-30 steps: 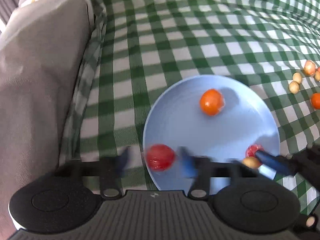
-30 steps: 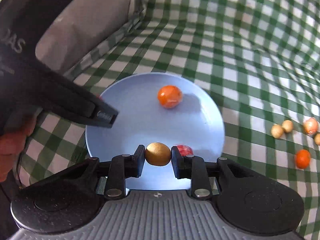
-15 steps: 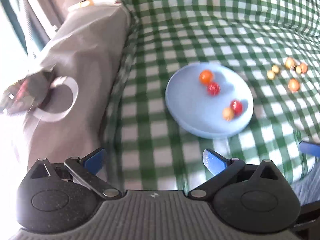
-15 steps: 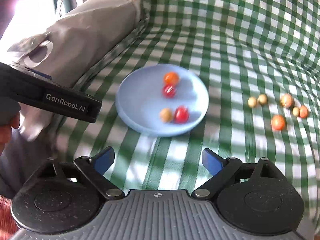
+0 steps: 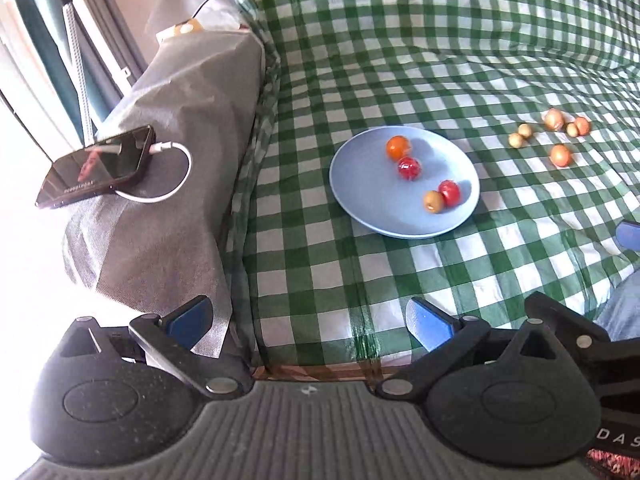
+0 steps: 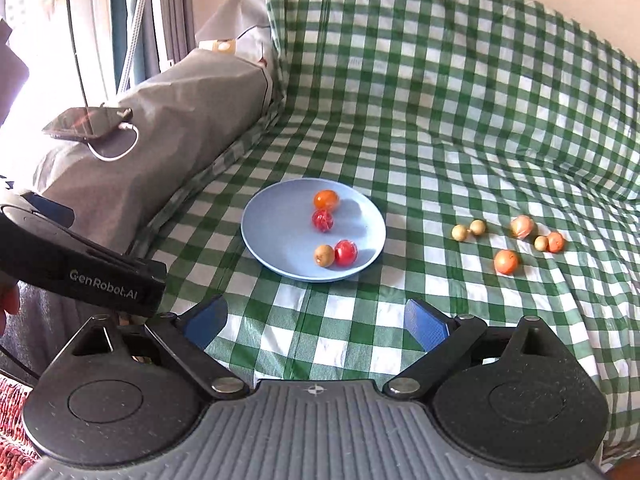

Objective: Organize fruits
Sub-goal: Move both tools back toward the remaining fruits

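Pale blue plate (image 6: 280,256), on the green-and-white checked cloth (image 6: 440,120), mid-scene. I count four fruits in it: one orange fruit (image 6: 326,199) at the far side, a red fruit (image 6: 322,220) just near of it, then a tan fruit (image 6: 324,255) touching a second red fruit (image 6: 345,252) at the near right. Loose on the cloth, well right of the plate: six small fruits (image 6: 506,261), tan and orange, in a scattered cluster. Far left: smartphone (image 5: 96,166) with white cable (image 5: 168,184) on a grey-covered armrest (image 5: 180,120). My left gripper (image 5: 308,320): jaws spread wide, empty, near the cloth's front edge. My right gripper (image 6: 316,320): likewise spread and empty.
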`<state>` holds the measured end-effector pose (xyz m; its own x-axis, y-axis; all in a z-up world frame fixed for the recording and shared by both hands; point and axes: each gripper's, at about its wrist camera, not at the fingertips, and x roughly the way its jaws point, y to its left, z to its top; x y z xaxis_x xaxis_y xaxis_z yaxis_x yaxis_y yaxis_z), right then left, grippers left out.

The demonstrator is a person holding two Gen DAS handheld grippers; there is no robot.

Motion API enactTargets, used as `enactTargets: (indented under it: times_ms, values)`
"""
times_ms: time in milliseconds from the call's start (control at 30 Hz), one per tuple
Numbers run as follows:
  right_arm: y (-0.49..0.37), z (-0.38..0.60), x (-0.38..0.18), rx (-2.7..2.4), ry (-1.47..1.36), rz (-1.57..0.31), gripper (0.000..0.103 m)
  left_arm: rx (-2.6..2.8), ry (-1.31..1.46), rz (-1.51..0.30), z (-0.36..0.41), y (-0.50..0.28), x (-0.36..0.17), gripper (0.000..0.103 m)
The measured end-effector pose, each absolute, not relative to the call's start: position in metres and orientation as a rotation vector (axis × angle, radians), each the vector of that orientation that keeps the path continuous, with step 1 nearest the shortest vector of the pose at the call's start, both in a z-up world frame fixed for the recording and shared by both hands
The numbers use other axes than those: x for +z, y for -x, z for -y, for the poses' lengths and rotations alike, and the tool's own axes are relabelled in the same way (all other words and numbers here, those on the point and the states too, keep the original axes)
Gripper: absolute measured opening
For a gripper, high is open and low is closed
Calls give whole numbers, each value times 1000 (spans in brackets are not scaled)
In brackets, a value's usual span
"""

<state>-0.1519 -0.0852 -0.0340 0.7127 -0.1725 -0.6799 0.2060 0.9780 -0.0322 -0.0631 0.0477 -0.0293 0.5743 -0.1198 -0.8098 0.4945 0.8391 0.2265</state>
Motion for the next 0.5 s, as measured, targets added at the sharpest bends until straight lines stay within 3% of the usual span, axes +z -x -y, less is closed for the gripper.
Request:
enactTargets:
  times_ms: [500]
  values:
    - [168,91,-26,-236,-91,-714,96,-379,-500,-869,-40,71,-24,103]
